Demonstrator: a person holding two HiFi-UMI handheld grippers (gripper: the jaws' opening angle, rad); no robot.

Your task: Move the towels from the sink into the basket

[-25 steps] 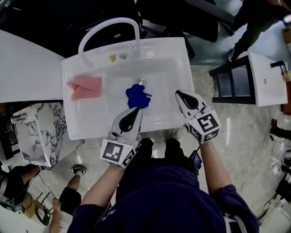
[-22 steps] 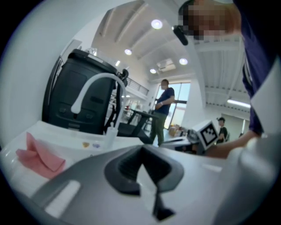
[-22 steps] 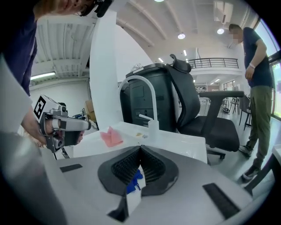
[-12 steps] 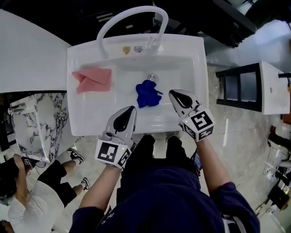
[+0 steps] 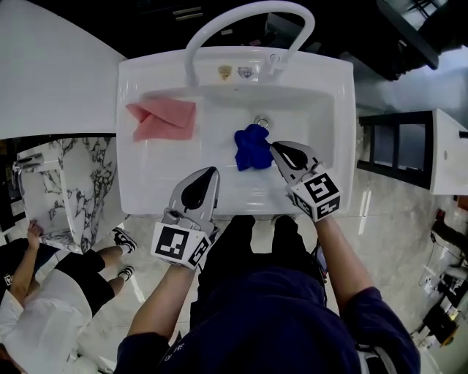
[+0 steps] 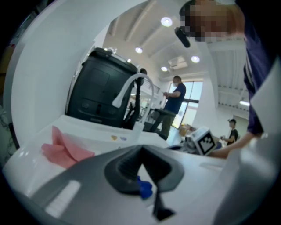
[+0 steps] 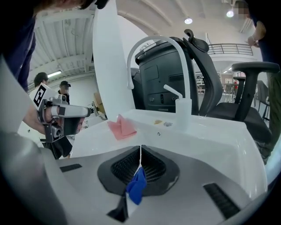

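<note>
Marbled bin (image 5: 73, 182): stands on the floor just left of the sink (image 5: 175, 179). It may be the basket, but I cannot tell from here. No towel shows in it.
Pink towel (image 5: 162, 120): lies folded in the far-left part of the basin, well apart from both tools.
Left gripper (image 5: 210, 172): jaws together, nothing between them. It hangs over the sink's near rim and points into the basin between the two towels.
Blue towel (image 5: 252, 146): crumpled in the middle of the basin, just in front of the drain (image 5: 261, 121), under the arch of the faucet (image 5: 241, 16).
Right gripper (image 5: 276, 149): jaws closed with only a hairline between the tips, holding nothing. The tips sit at the blue towel's right edge. Whether they touch it I cannot tell.
Step in hand: the reach for the first towel, most likely the blue one with the right tool. Both towels are still in the sink.
Next move calls for: parting the right jaws, sinking them round a raised fold of the blue cloth, closing on it, then lifting clear of the rim before carrying it to the basket.
</note>
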